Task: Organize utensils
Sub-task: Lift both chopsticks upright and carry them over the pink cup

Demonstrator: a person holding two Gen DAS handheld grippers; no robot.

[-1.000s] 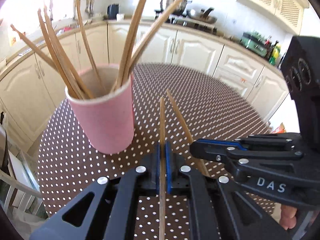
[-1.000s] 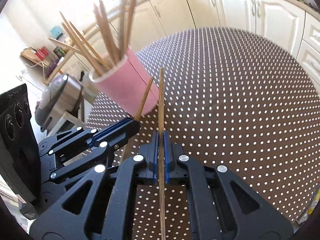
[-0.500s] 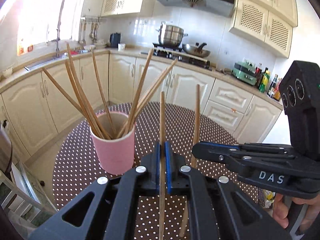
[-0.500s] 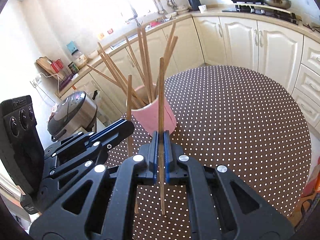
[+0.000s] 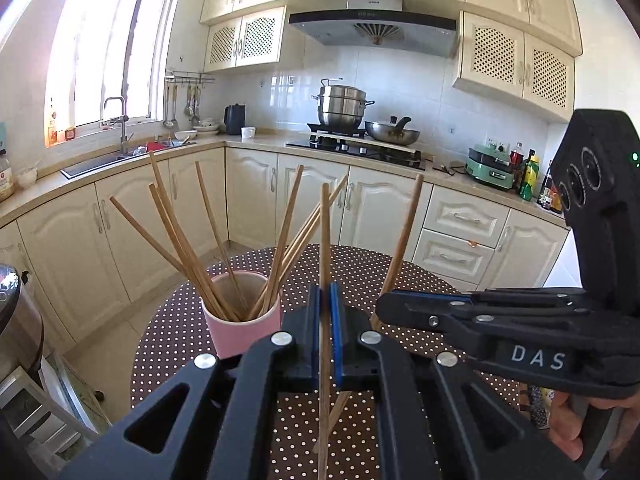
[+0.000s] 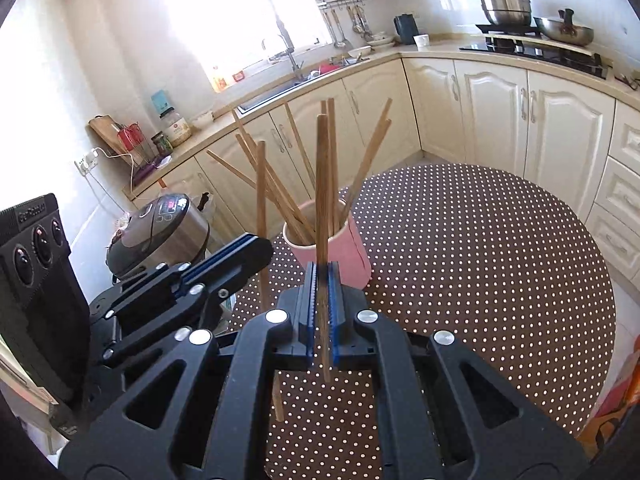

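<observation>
A pink cup holding several wooden chopsticks stands on the round brown polka-dot table; it also shows in the right wrist view. My left gripper is shut on one wooden chopstick, held upright, right of the cup and nearer to me. My right gripper is shut on another upright chopstick, in front of the cup. Each gripper shows in the other's view: the right one with its chopstick, the left one with its chopstick.
The table stretches right and back of the cup. A rice cooker stands beyond the table's left edge. Cream kitchen cabinets, a sink and a stove with pots line the walls behind.
Both grippers have lifted and tilted from pointing down at the table to pointing level, drawing back from the cup. The two held chopsticks now stand upright.
</observation>
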